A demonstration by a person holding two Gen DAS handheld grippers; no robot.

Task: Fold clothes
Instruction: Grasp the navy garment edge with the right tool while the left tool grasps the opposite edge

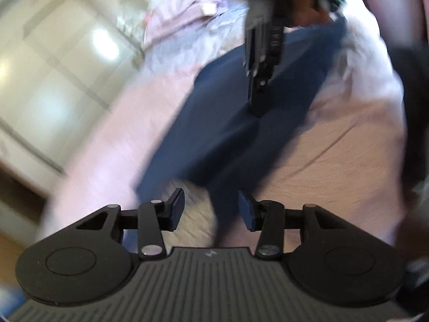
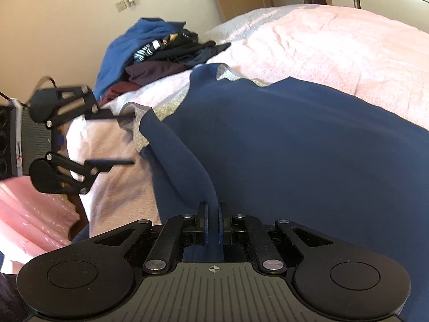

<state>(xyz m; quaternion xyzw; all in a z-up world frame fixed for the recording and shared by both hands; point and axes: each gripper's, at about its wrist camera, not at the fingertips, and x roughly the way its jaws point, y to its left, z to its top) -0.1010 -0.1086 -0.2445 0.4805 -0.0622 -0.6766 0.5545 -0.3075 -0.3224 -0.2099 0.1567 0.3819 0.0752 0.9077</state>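
Navy garment (image 2: 281, 145) lies spread across pink bed cover (image 2: 335, 45). Right tongs (image 2: 213, 224) clamped on a raised fold of its fabric, near edge. Left tongs (image 1: 211, 209) apart, nothing betw. them, hovering by garment's patterned-trim end. Clothes pile (image 2: 161, 51) sits at bed's far corner.

— Left wrist view: smeared by motion throughout. Navy garment (image 1: 241, 123) without sharp edges; patterned patch at lower centre unreadable. Pale panels at upper left (image 1: 53, 80) too blurred to identify.

— And along the top edge?

— Right gripper (image 1: 261, 80) cut off there, upper body out of frame.

— Right wrist view?

— Sharper. Clothes pile (image 2: 161, 53) tangled, separate pieces impossible to count. Left gripper (image 2: 126, 139) blurred at the fingertips, body cropped by the left edge. Navy garment running off the right edge.
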